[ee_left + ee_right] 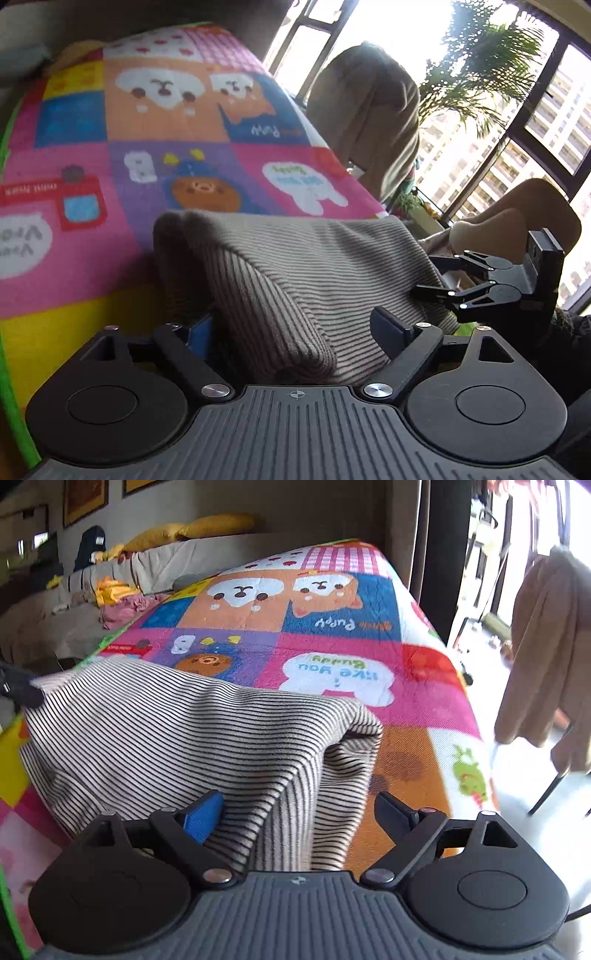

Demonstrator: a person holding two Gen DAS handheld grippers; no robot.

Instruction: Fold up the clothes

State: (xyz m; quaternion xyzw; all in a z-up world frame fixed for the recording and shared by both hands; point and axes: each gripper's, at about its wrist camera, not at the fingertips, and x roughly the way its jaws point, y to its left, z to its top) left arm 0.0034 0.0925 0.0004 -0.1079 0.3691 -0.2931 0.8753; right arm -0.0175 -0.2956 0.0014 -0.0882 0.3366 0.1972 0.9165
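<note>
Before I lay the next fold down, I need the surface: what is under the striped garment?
The colourful cartoon blanket shows all around the striped garment. Whatever lies directly beneath it is covered.

Daylight pours in from the windows at the upper right of the left wrist view, where the panes blow out to white and the palm plant dissolves into glare. The brown garment on the chair stands backlit and dim. The patterned blanket looks soft and slightly hazy here, its colours washed. In the right wrist view the blanket is sharper and more saturated, while the floor at right is overexposed. Both views bow strongly at the edges, and the striped cloth blurs close to the lens.
</note>
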